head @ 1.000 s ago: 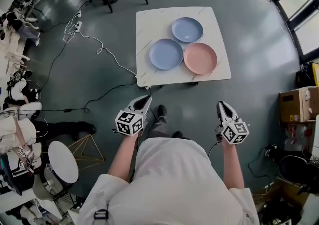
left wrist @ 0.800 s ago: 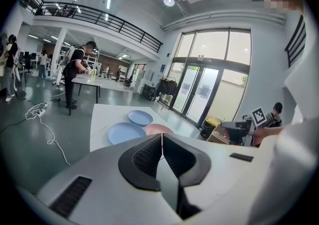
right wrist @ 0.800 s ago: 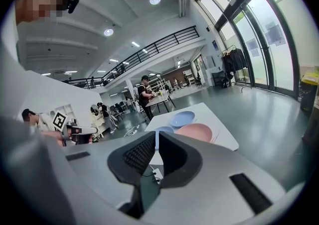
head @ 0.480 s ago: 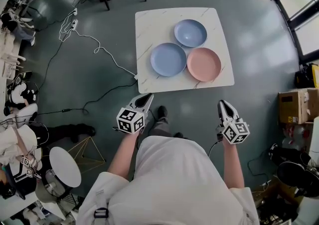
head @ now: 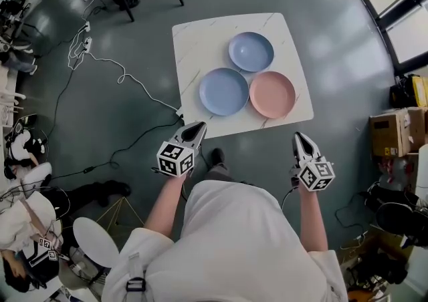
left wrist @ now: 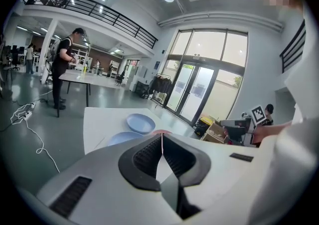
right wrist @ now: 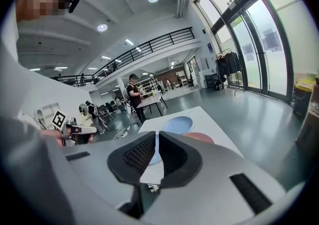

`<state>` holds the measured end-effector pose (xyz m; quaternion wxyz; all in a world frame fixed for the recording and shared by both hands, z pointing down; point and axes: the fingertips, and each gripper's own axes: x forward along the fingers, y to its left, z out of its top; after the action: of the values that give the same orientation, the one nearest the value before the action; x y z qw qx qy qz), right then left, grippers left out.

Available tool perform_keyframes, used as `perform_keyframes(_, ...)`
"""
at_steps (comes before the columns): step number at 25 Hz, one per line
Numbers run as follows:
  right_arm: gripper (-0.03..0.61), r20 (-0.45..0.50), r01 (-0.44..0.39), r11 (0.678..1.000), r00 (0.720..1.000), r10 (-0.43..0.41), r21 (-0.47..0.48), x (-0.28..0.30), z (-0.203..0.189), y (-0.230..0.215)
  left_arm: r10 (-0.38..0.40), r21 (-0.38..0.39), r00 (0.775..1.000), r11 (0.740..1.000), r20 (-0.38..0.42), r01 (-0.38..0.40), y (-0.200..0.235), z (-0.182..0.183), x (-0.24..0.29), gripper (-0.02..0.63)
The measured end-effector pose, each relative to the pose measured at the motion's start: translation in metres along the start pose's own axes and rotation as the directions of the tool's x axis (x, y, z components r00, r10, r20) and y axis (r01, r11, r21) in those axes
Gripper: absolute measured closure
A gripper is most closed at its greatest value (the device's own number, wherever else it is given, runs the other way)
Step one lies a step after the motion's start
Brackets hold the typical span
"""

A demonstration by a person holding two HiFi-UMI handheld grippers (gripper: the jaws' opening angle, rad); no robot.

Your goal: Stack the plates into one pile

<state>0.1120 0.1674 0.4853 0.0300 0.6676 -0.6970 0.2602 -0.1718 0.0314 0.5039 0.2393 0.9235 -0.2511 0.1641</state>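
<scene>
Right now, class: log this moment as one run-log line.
stack: none yet | far blue plate, near blue plate, pink plate: flat on white table | left gripper: shut, empty | right gripper: shut, empty

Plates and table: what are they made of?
The pink plate, the near blue plate and the far blue plate look like plastic or matte-glazed ceramic: plain pastel colour, smooth, only a soft sheen. I can't tell which. The table top is white with thin grey veins, so marble or a marble-print board.

shirt (head: 241, 240): white, short-sleeved | tongs (head: 198, 125): white-grey, black ribbed pads (left wrist: 149, 157) | shoes (head: 217, 156): probably dark
</scene>
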Motion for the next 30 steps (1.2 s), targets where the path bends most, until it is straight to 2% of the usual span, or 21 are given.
perform_keyframes(5,0.541,-0.002,0.034,0.999,0.999,-0.034,0.006,0.027,0.004,0.006,-0.022,0.01,0.999,1.0,-0.025,0.022,0.03,0.01,0.011,0.595)
perform_keyframes(17,0.541,-0.013,0.084,0.996,0.996,-0.084,0.02,0.068,0.008,0.011,-0.051,0.032,0.997,0.998,-0.051,0.053,0.068,0.027,0.026,0.595)
perform_keyframes(23,0.541,-0.035,0.097,0.995,0.995,-0.097,0.015,0.074,0.007,0.012,-0.051,0.024,0.997,0.998,-0.055,0.052,0.077,0.033,0.033,0.595)
perform_keyframes(30,0.541,-0.046,0.096,0.995,0.994,-0.096,0.004,0.07,0.008,0.004,-0.055,0.018,0.996,0.998,-0.067,0.057,0.069,0.025,0.038,0.595)
